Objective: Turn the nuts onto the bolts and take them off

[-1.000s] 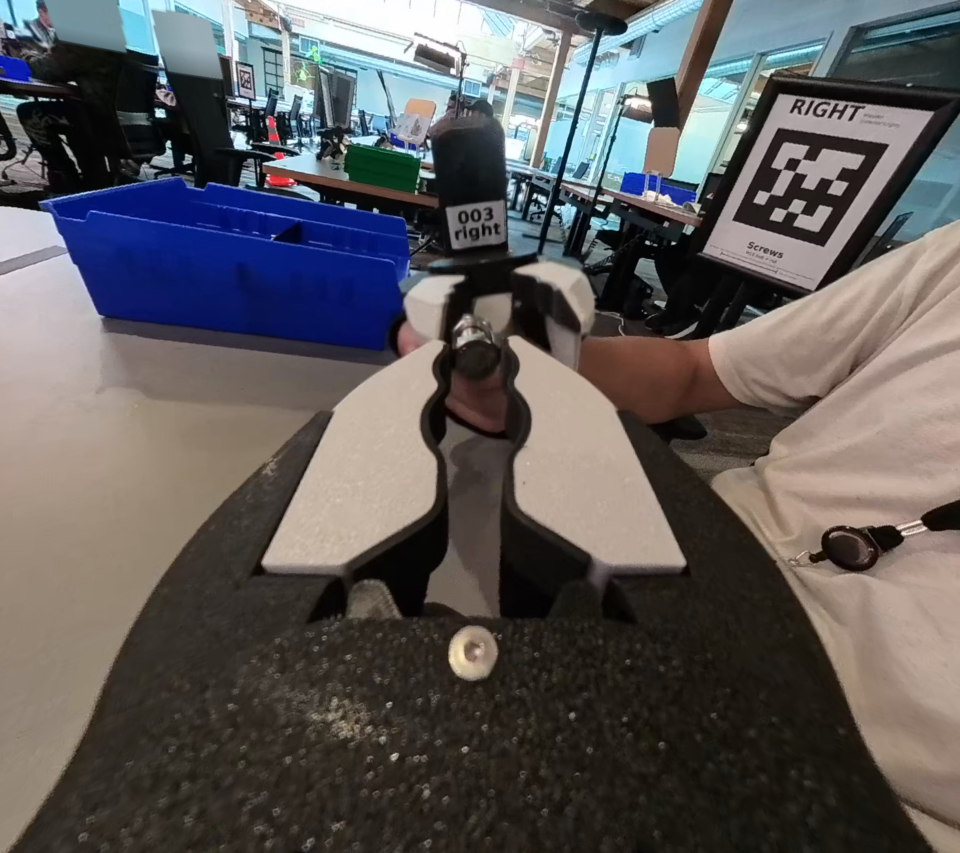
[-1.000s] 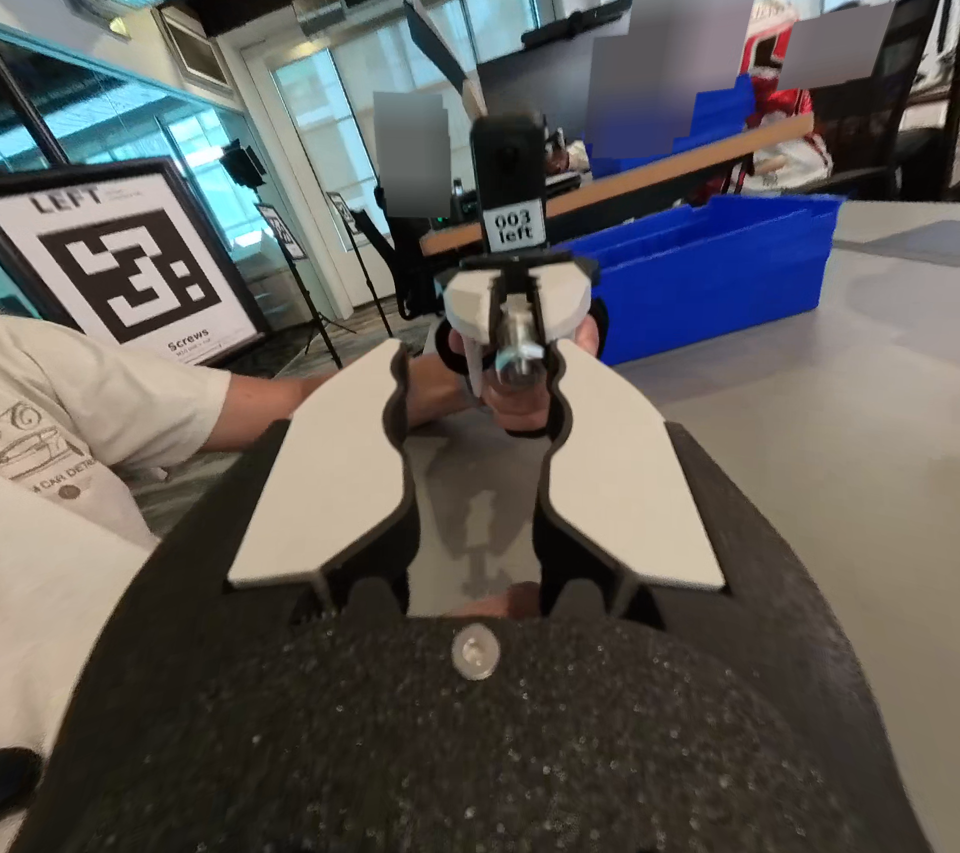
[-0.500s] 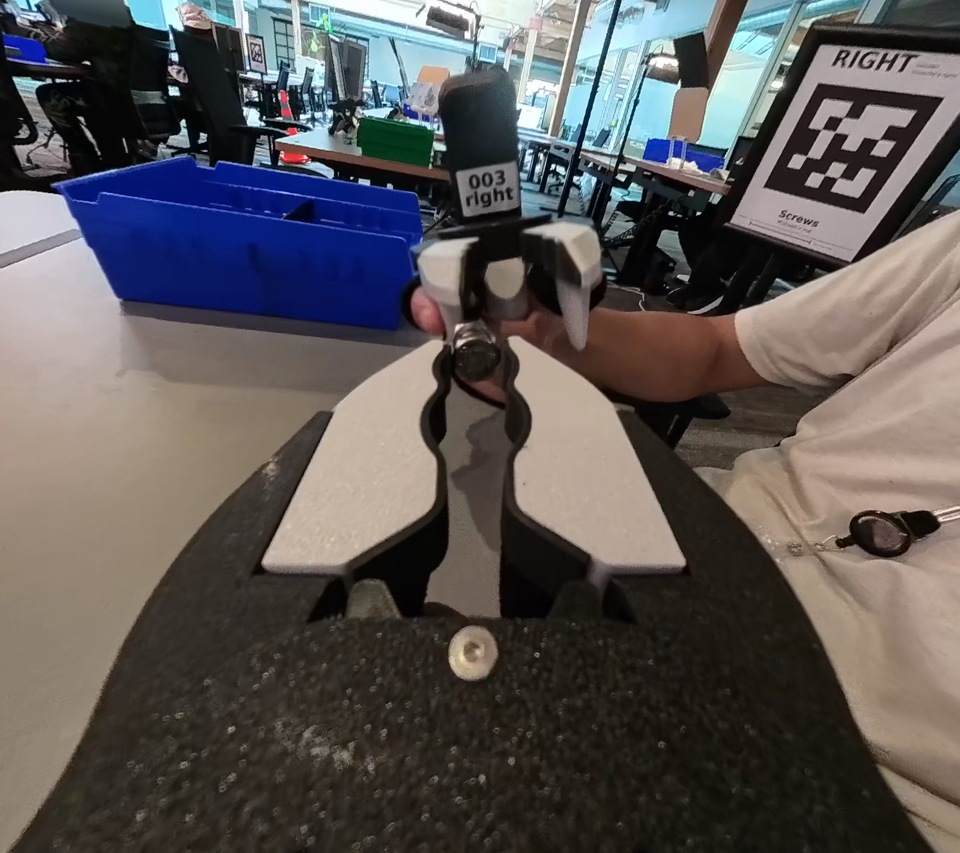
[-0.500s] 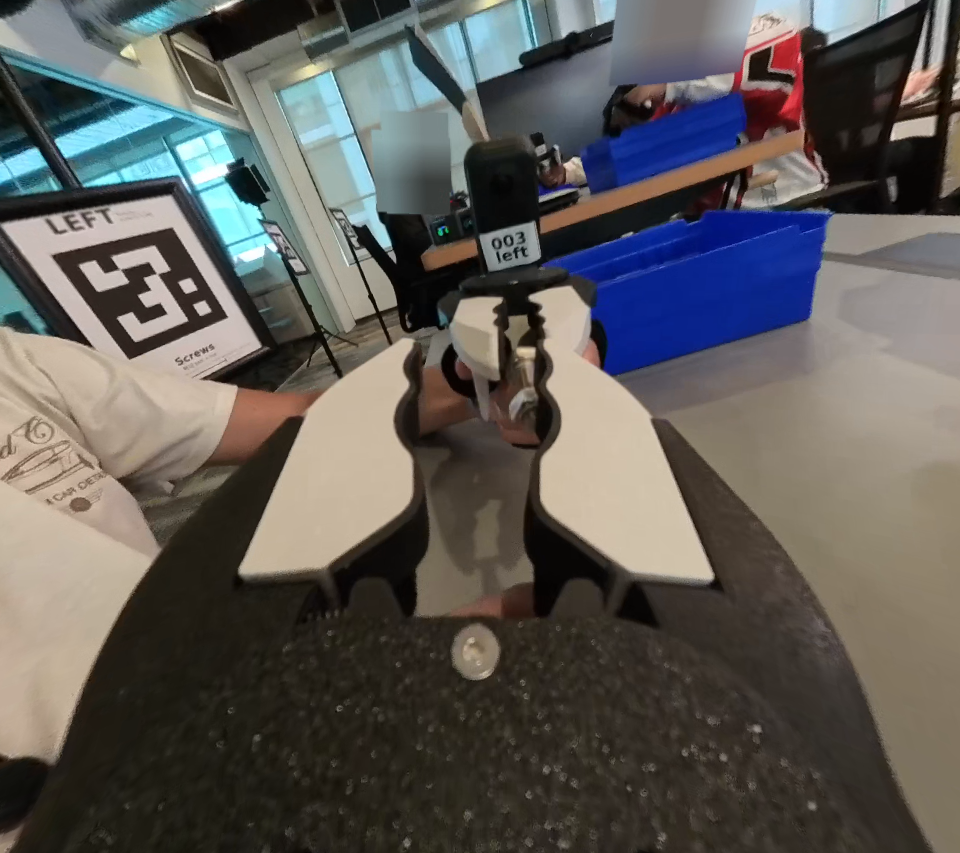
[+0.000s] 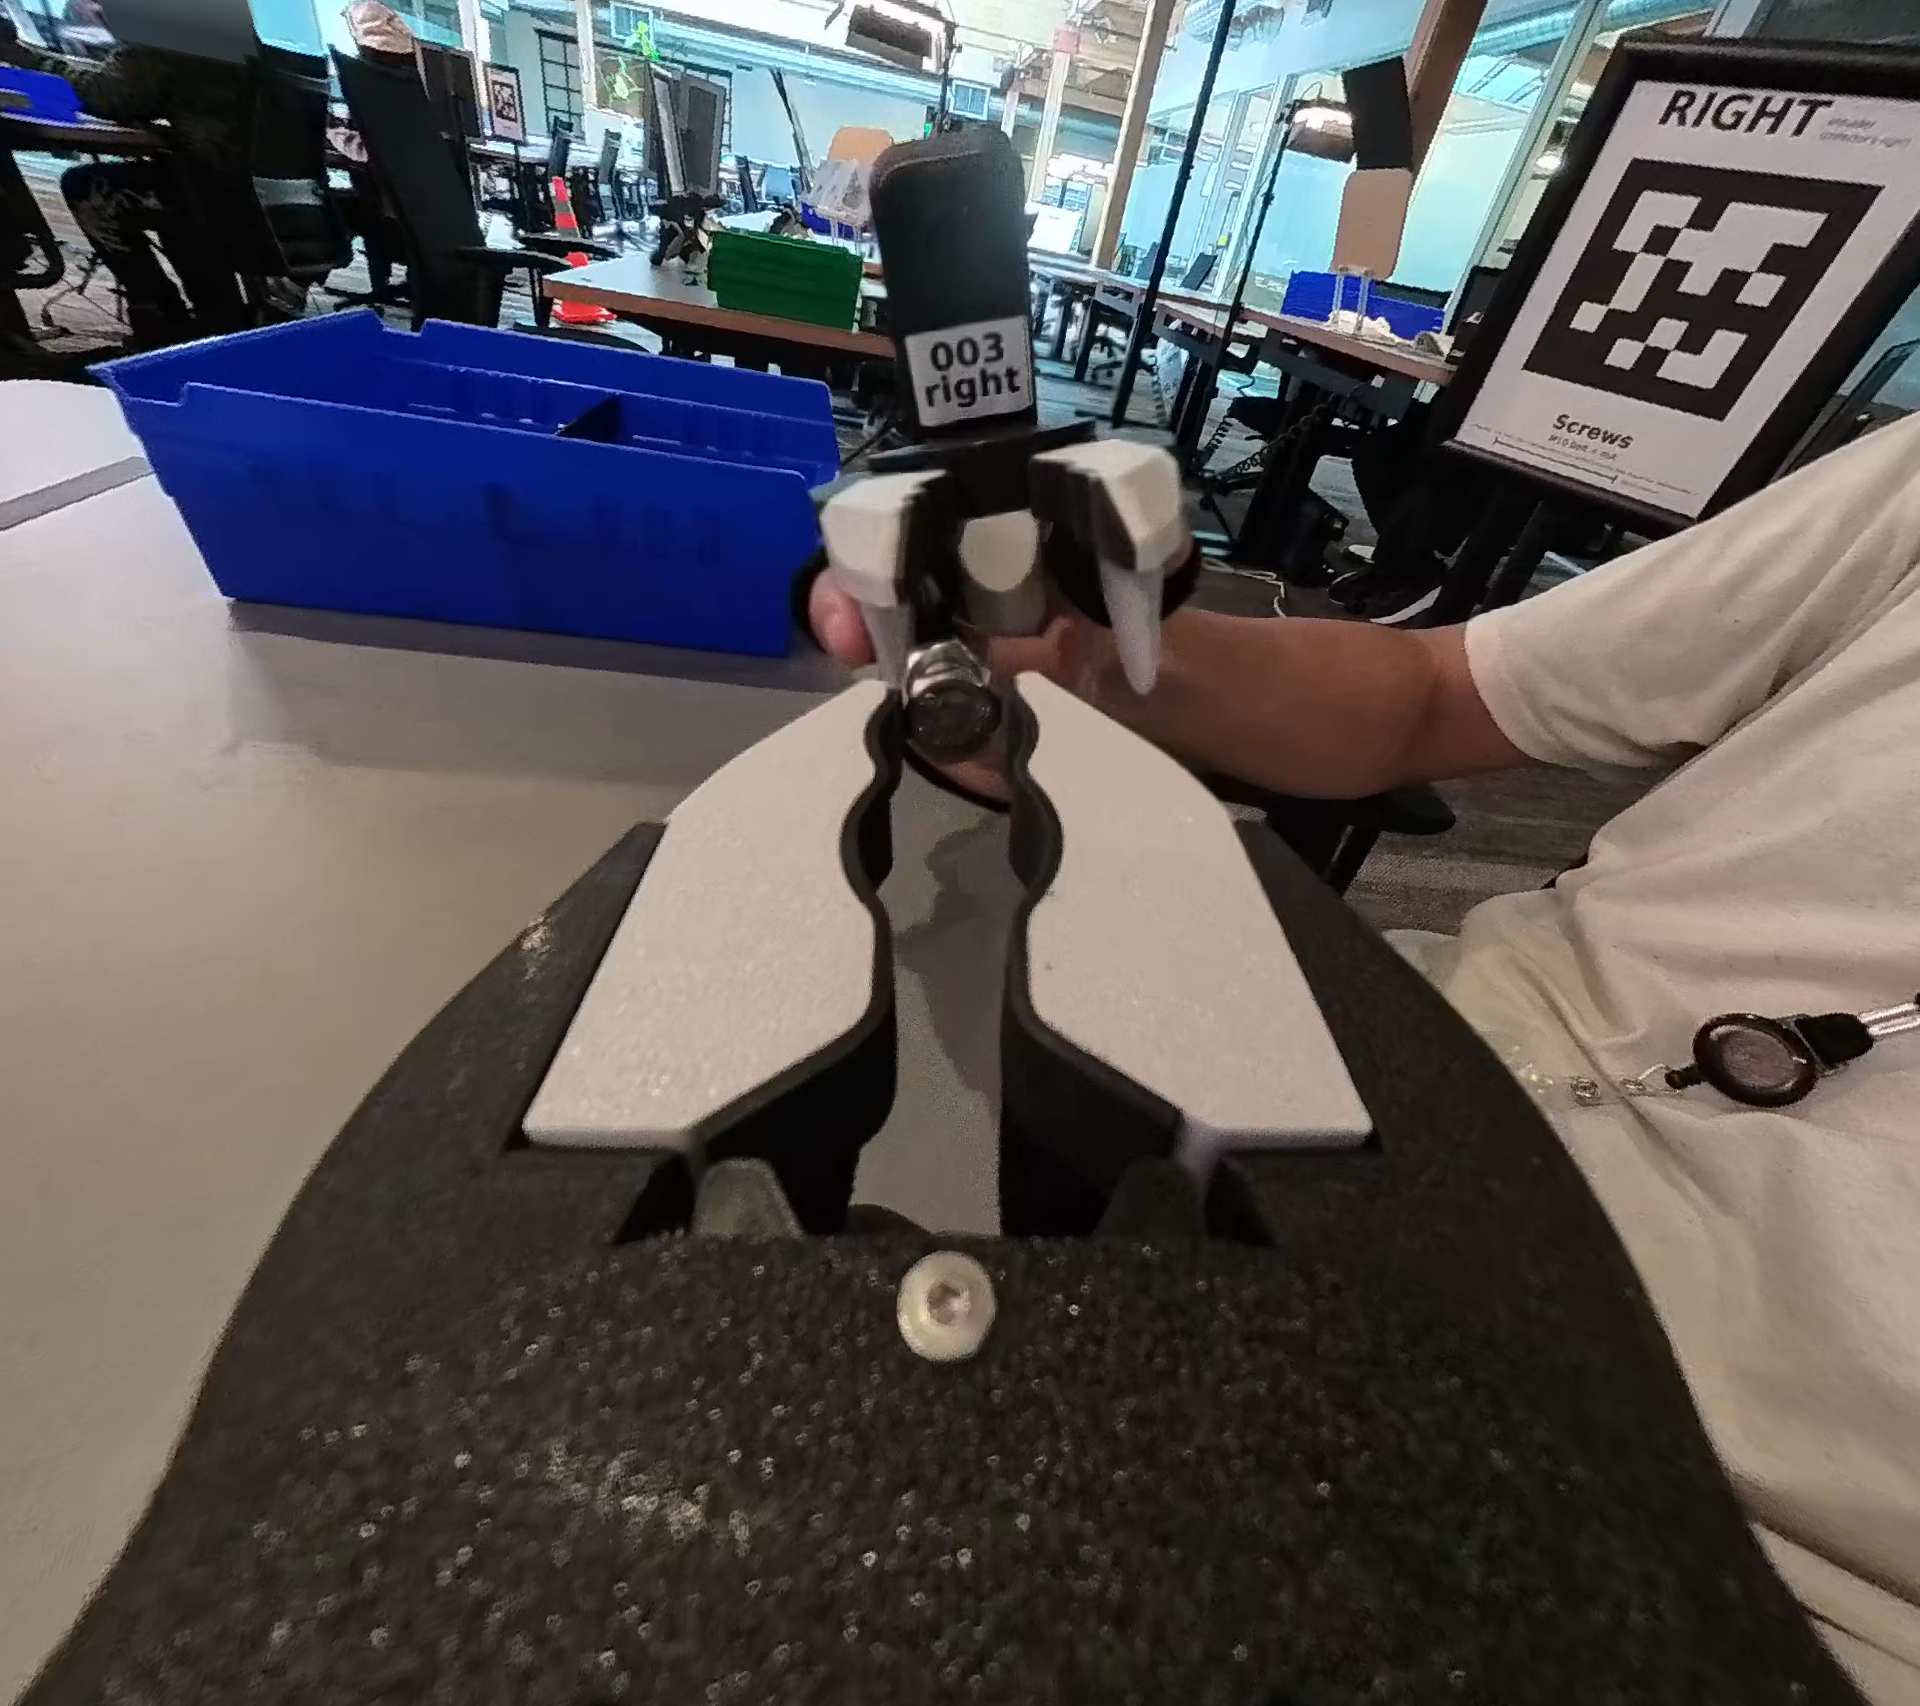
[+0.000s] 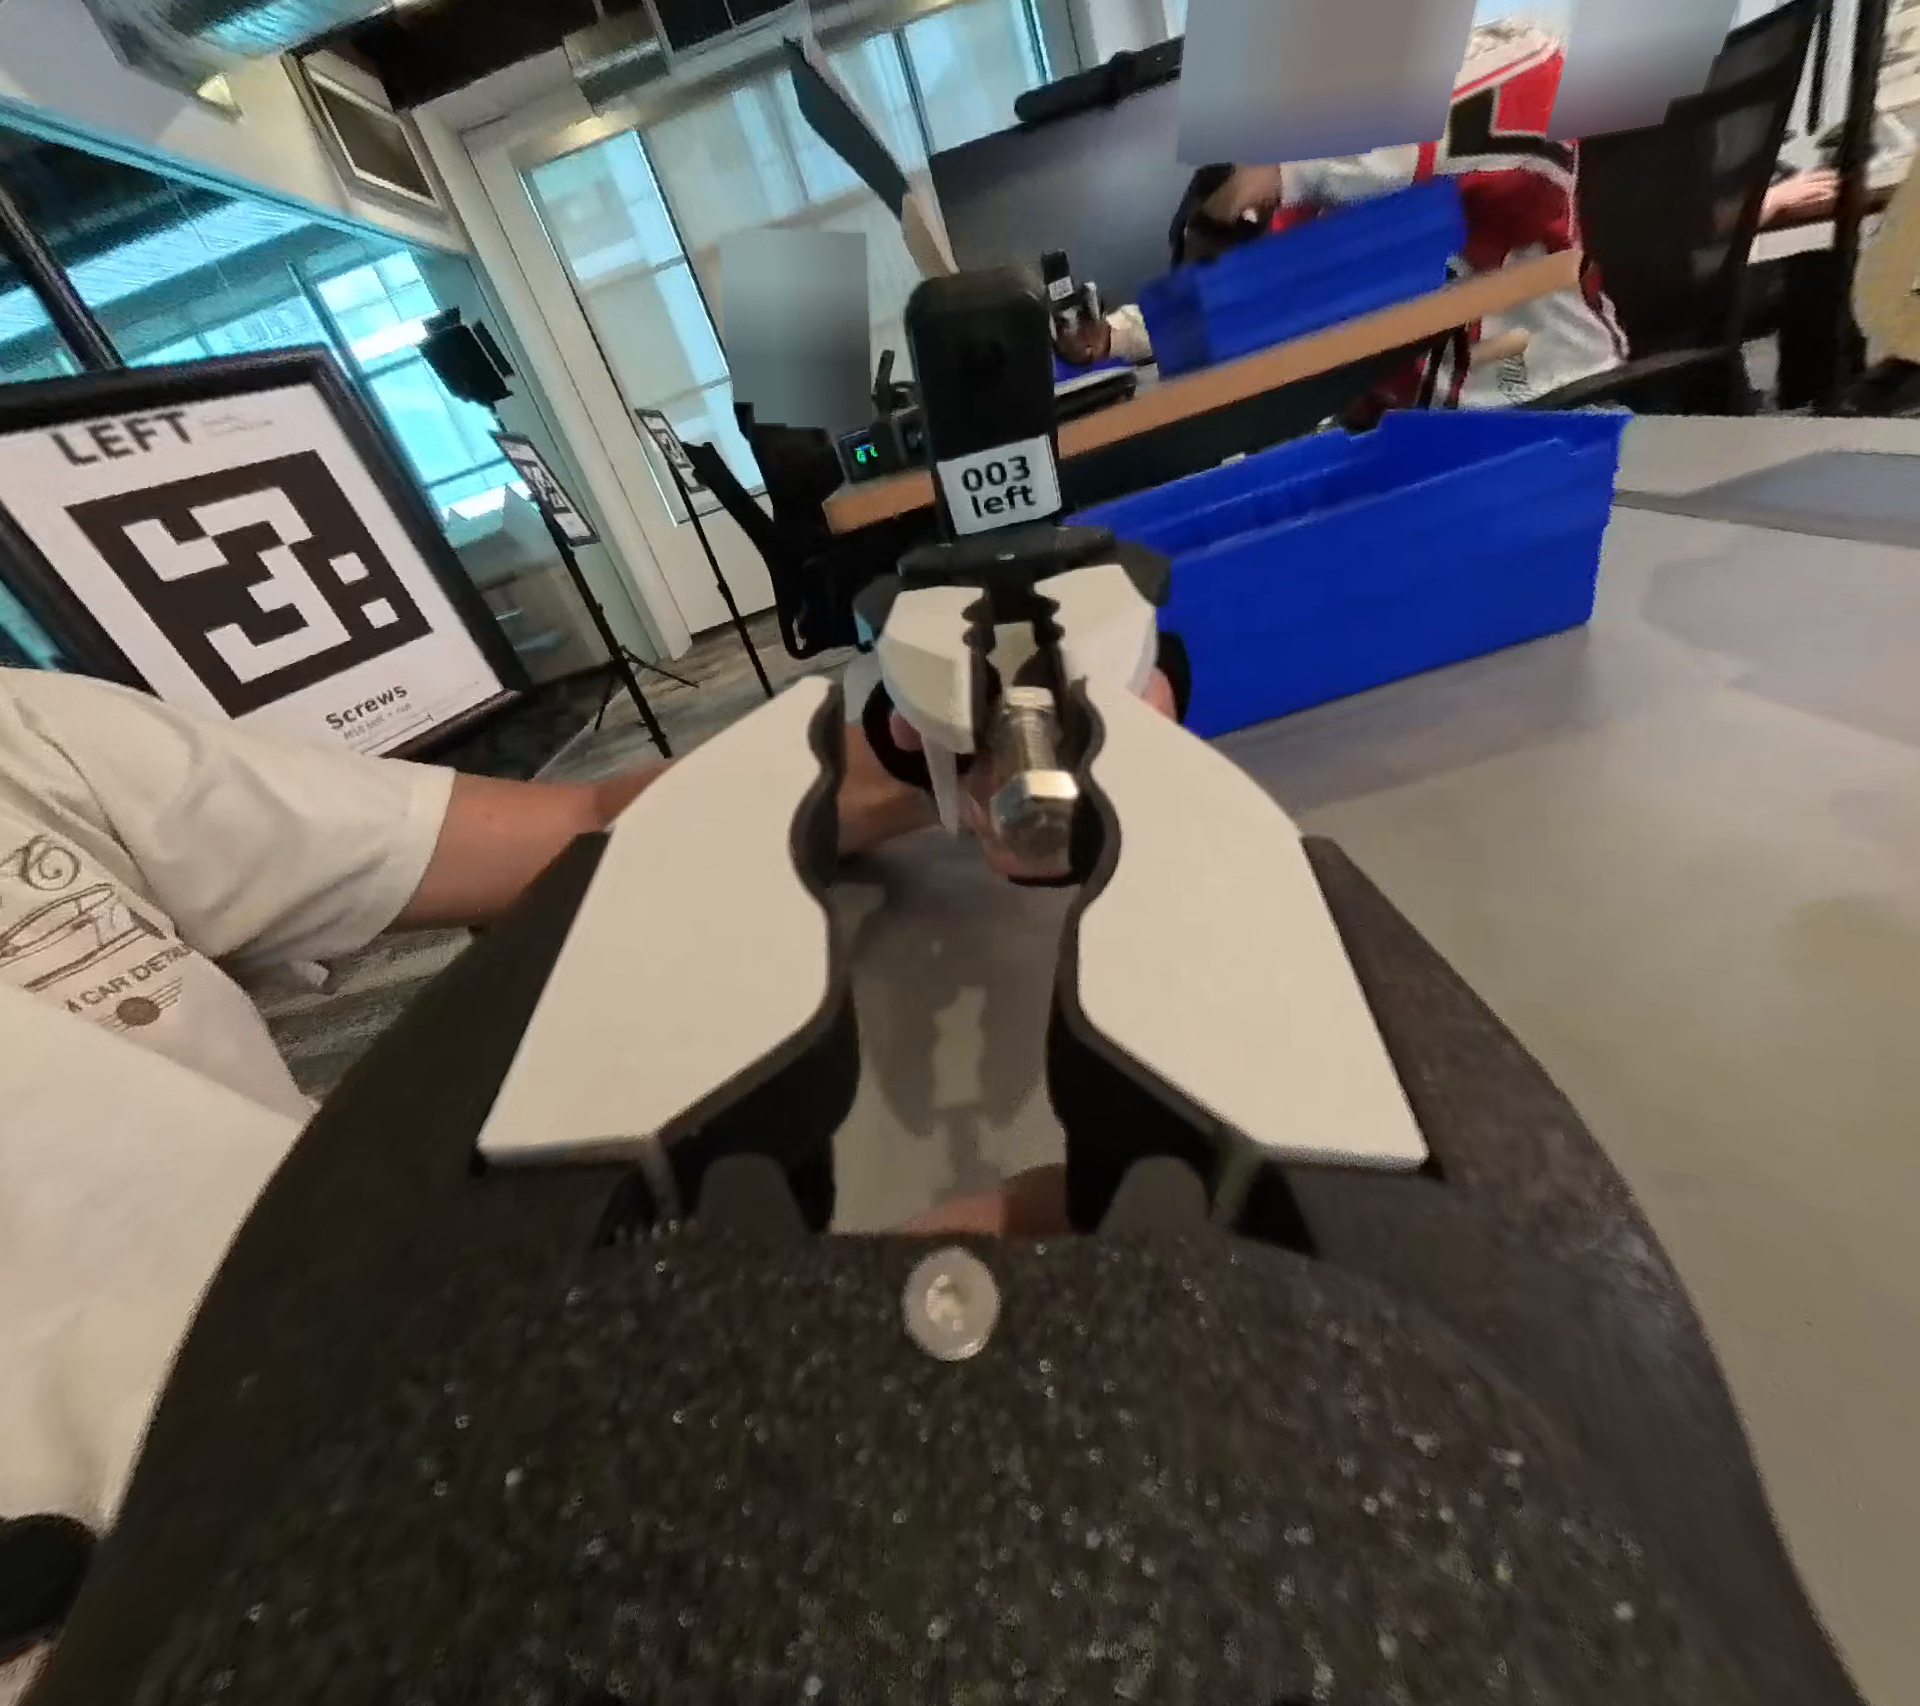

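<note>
A silver bolt (image 5: 951, 714) is held level above the grey table between my two grippers, which face each other. My left gripper (image 5: 953, 695) is shut on the bolt's near end. In the right wrist view the threaded shaft (image 6: 1023, 726) runs away from the camera into the left gripper's fingers. A hex nut (image 6: 1034, 799) sits on the end nearest the camera. My right gripper (image 6: 956, 711) is open. The nut lies in the gap close to its right finger (image 6: 1195, 929). In the left wrist view its white fingertips (image 5: 1138, 669) are spread either side of the bolt.
A blue bin (image 5: 468, 493) stands on the grey table (image 5: 260, 877) behind the grippers and also shows in the right wrist view (image 6: 1403, 555). The person's arm (image 5: 1299, 700) and torso are alongside. Framed marker signs (image 5: 1704, 285) (image 6: 239, 555) stand off the table's edge. The tips of both grippers are at nearly the same place.
The right gripper has tipped so that its fingertips point down around the bolt, and its view has rolled. The left gripper keeps its hold on the bolt.
</note>
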